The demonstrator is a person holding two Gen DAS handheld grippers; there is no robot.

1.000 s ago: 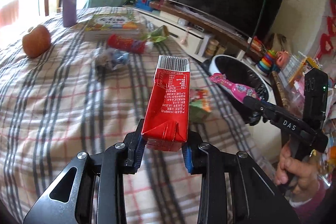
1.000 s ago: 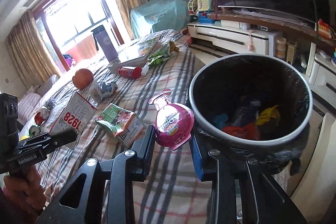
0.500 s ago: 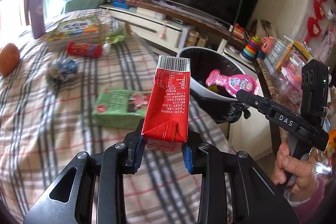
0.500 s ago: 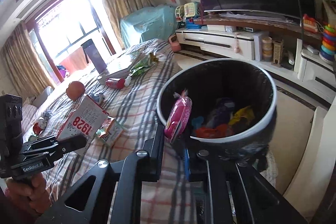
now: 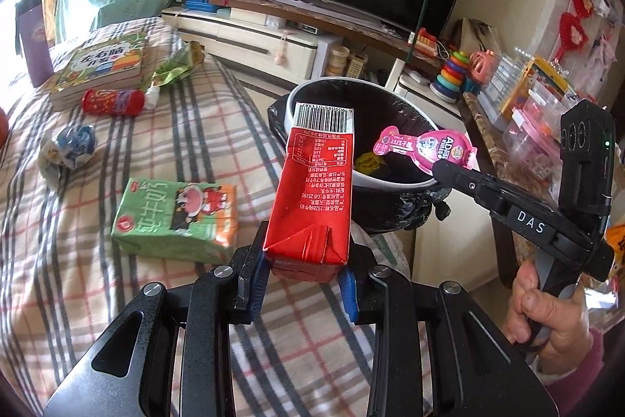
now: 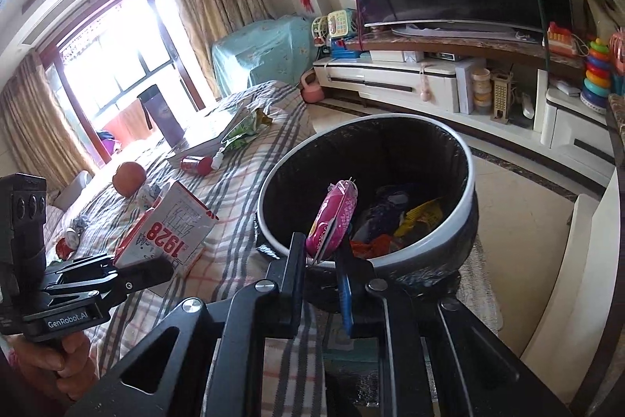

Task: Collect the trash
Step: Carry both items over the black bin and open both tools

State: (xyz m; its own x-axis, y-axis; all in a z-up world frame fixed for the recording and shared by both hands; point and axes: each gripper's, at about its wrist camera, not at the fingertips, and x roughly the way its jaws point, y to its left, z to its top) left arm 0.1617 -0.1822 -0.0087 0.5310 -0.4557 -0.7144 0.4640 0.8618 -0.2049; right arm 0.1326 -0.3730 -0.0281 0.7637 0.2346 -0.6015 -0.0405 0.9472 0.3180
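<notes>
Red carton (image 5: 312, 206) held upright; flat pink pouch (image 6: 332, 217) over black bin (image 6: 465, 221).

both wrist views over bin (image 5: 390, 178)

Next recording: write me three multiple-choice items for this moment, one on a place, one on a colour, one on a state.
1. Where is the pink pouch?
A. on the checked blanket
B. over the bin's opening
C. on the TV stand

2. What colour is the carton lying flat on the blanket?
A. green
B. blue
C. white

3. How is the left gripper?
A. open and empty
B. shut on a book
C. shut on the red carton

Answers: B, the right gripper holds it above the trash bin; A, the green carton lies there; C, its pads clamp the red carton.
</notes>
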